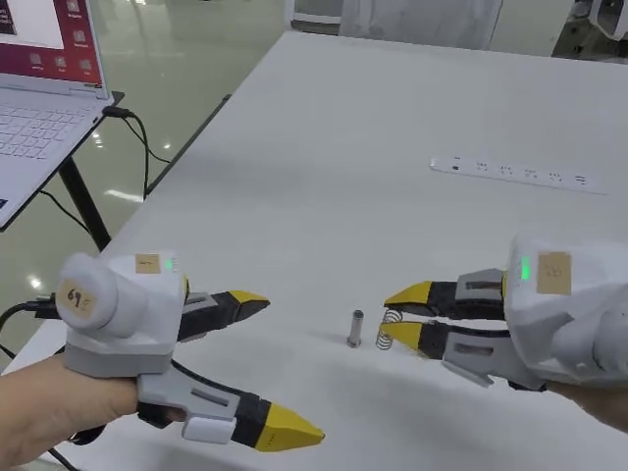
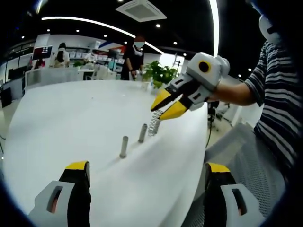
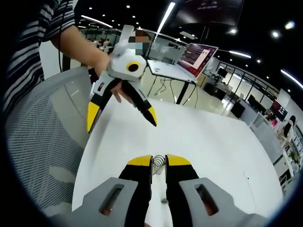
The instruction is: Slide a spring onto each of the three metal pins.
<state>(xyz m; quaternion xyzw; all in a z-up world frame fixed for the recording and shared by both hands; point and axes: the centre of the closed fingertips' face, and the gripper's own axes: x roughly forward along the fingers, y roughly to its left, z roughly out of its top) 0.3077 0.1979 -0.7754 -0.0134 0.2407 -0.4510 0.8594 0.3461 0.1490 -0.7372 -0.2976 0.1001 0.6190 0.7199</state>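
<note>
A short metal pin (image 1: 355, 327) stands upright on the white table (image 1: 324, 157). Just right of it, my right gripper (image 1: 392, 316) is shut on a small wire spring (image 1: 389, 330), which hangs tilted with its lower end near the tabletop. The left gripper view shows two upright pins (image 2: 124, 146) (image 2: 142, 133), with the spring (image 2: 153, 124) beside the farther one, under the right gripper (image 2: 165, 106). In the right gripper view the spring (image 3: 159, 161) sits pinched between the yellow tips. My left gripper (image 1: 270, 365) hovers open and empty to the left of the pins.
An open laptop (image 1: 39, 108) on a stand sits off the table's left edge, with cables (image 1: 137, 137) hanging. A white power strip (image 1: 515, 172) lies at the far right. A mesh chair (image 3: 42, 137) stands by the near edge. People stand in the background (image 2: 135, 59).
</note>
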